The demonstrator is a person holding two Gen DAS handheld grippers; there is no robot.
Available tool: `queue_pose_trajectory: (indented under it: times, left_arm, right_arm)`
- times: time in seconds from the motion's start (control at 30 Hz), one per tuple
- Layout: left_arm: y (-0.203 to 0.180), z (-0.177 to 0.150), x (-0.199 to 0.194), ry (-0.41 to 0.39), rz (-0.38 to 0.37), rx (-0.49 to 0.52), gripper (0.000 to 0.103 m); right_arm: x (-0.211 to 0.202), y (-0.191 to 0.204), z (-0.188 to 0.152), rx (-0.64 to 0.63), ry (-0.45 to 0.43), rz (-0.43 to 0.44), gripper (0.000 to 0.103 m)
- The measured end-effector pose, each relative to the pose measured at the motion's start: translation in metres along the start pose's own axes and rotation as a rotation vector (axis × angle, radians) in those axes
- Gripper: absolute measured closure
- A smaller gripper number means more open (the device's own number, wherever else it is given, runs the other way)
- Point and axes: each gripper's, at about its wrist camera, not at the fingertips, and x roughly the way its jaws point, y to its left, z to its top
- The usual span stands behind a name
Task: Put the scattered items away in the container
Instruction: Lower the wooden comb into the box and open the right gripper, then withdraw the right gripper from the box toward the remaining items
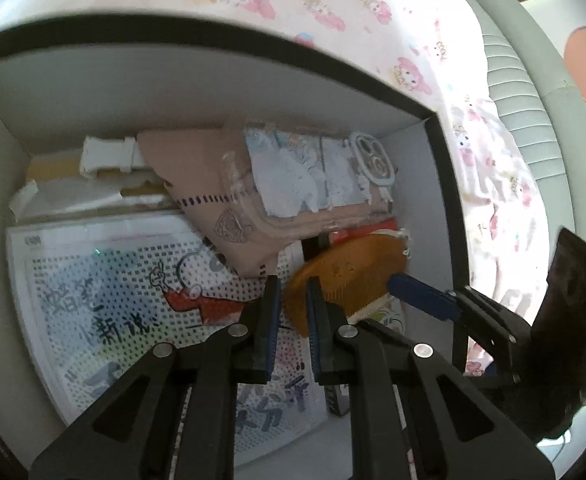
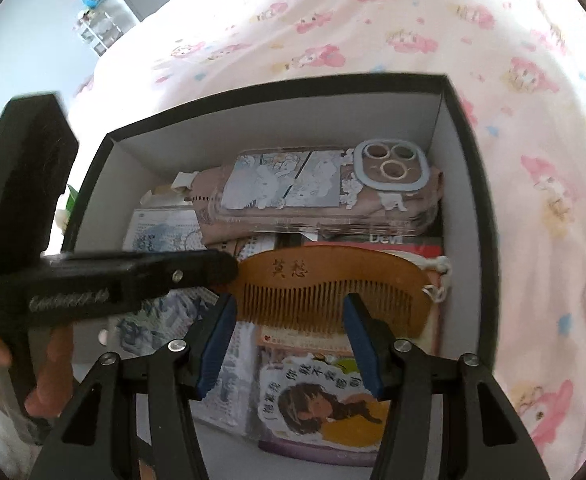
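Observation:
A black-rimmed box (image 1: 447, 184) (image 2: 465, 184) with grey inner walls sits on a patterned bed sheet. A wooden comb (image 1: 349, 276) (image 2: 325, 296) lies inside it on other items. My left gripper (image 1: 295, 320) is nearly shut on the comb's left end; in the right wrist view it (image 2: 229, 270) reaches in from the left onto that end. My right gripper (image 2: 289, 340) is open just above the comb's teeth, not touching. One right fingertip (image 1: 417, 292) shows beside the comb in the left wrist view.
The box also holds a phone case (image 2: 333, 184) (image 1: 317, 176) on a pink pouch (image 1: 221, 216), a dotted booklet (image 1: 133, 300), a white clip (image 1: 109, 156) and a sticker card (image 2: 325, 400). The pink cartoon sheet (image 2: 533, 160) surrounds the box.

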Motion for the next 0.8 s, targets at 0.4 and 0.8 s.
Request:
queue_pose_trajectory:
  times: [0.4,0.8]
  left_arm:
    - [-0.030,-0.051,-0.062,-0.162,0.069,0.164,0.092]
    - [-0.071,-0.120,-0.155,-0.365,0.087,0.254,0.080]
  right_arm:
    - [-0.032,0.004,-0.014,0.043,-0.114,-0.105,0.051]
    - [-0.112,0.067,-0.049,0.005,-0.279,-0.137,0.051]
